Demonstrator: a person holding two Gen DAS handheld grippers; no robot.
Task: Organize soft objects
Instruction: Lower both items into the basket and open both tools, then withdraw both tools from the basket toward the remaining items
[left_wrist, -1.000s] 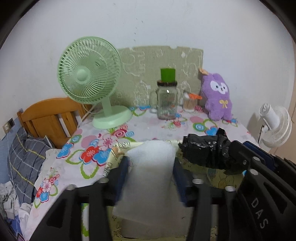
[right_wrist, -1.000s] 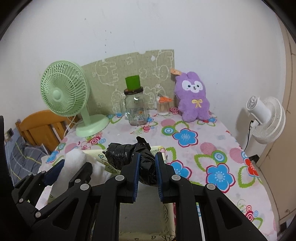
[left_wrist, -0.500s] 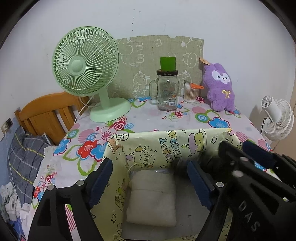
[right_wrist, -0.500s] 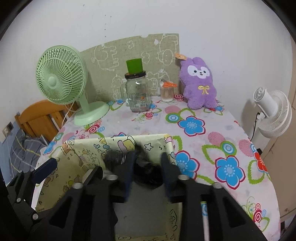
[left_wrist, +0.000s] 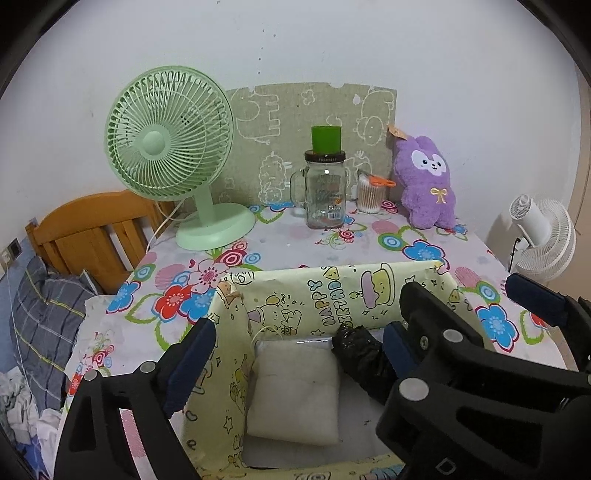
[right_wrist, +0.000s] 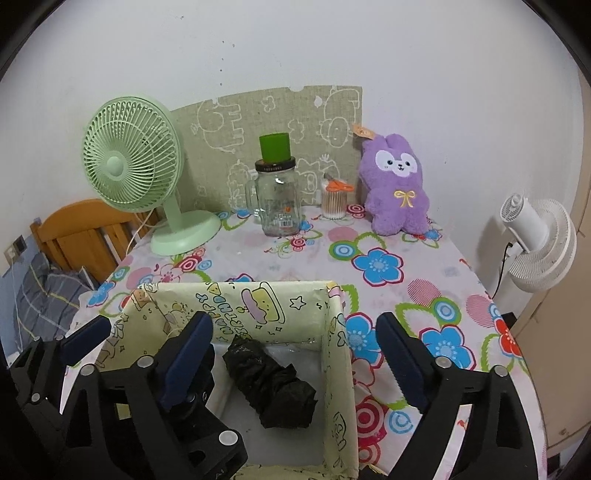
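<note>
Inside the pale yellow cartoon-printed paper box (right_wrist: 338, 354) we see a flat white padded pouch (left_wrist: 295, 395) lying on its floor, and a crumpled black plastic bundle (right_wrist: 269, 384) just beside it toward the box's right wall. Our left gripper (left_wrist: 295, 354) and right gripper (right_wrist: 295, 354) hover above the box with jaws spread wide, holding nothing. We judge both pieces stowed; the purple plush rabbit (right_wrist: 397, 192) beyond the box, against the wall, may remain
</note>
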